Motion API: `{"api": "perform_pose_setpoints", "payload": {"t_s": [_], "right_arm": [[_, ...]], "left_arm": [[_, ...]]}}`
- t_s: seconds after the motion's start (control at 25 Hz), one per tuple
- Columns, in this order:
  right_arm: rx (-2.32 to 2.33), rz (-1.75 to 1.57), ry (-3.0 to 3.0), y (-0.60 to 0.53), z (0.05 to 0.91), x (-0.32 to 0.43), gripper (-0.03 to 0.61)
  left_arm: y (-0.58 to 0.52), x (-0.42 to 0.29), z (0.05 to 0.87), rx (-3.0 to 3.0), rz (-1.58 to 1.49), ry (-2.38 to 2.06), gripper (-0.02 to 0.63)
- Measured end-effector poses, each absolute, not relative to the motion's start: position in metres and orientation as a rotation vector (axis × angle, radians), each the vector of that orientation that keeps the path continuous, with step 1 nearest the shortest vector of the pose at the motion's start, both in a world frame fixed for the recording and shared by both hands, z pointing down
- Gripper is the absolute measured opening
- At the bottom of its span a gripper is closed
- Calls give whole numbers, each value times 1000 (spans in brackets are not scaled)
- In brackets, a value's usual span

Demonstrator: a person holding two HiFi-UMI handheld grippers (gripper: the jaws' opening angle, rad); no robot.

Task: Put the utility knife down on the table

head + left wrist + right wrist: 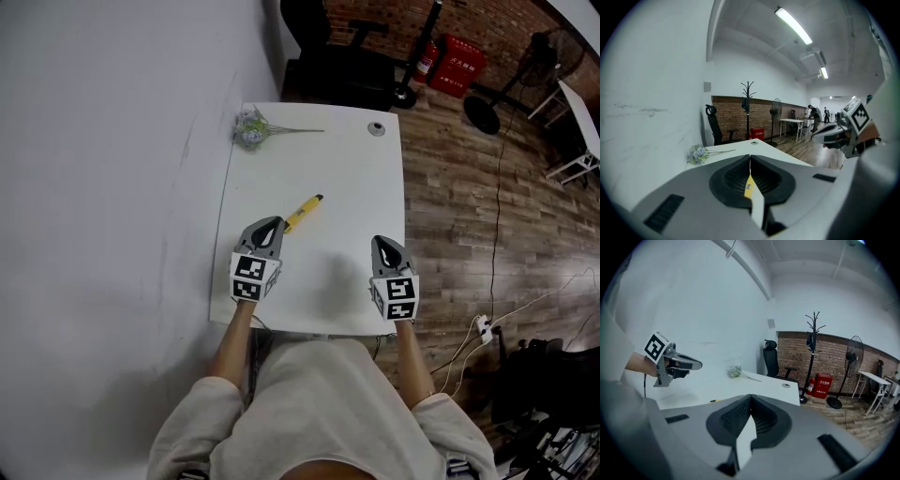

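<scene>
The yellow utility knife [304, 212] lies flat on the white table [347, 178], its dark tip pointing away and to the right. My left gripper [273, 223] hangs over the knife's near end with its jaws shut and nothing in them. In the left gripper view only a yellow strip of the knife [749, 186] shows through the slit below the closed tips [750, 157]. My right gripper [386, 243] hovers over the table's near right part, also shut and empty [751, 396]. From there a bit of the knife [714, 401] shows below the left gripper [696, 364].
A small bunch of pale artificial flowers [249, 128] lies at the table's far left corner, and a round cable grommet [377, 128] sits at the far right. A white wall runs along the left. A black office chair [328, 56] stands behind the table.
</scene>
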State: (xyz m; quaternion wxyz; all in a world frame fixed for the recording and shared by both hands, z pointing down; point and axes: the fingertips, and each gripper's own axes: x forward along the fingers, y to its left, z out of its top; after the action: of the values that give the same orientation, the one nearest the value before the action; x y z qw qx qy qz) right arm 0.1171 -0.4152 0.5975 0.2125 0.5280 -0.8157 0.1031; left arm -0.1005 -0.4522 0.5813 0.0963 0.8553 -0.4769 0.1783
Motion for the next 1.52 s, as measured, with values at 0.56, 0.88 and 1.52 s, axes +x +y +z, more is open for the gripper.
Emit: {"api": "perform_pose_setpoints", "payload": {"t_s": [0.56,0.88,1.52], "right_arm": [[1561,158,-2344,-406,531,127,-2],[1596,103,-2374,-402,502,132,-2],[1631,74,-2370,-397,489,141,-2]], "left_arm": [[-426,-86,502,2642,373,-1501,8],[-416,-79,483,2669,334,-1520,8],[-412,-72,472,2691,317,-1517,8]]}}
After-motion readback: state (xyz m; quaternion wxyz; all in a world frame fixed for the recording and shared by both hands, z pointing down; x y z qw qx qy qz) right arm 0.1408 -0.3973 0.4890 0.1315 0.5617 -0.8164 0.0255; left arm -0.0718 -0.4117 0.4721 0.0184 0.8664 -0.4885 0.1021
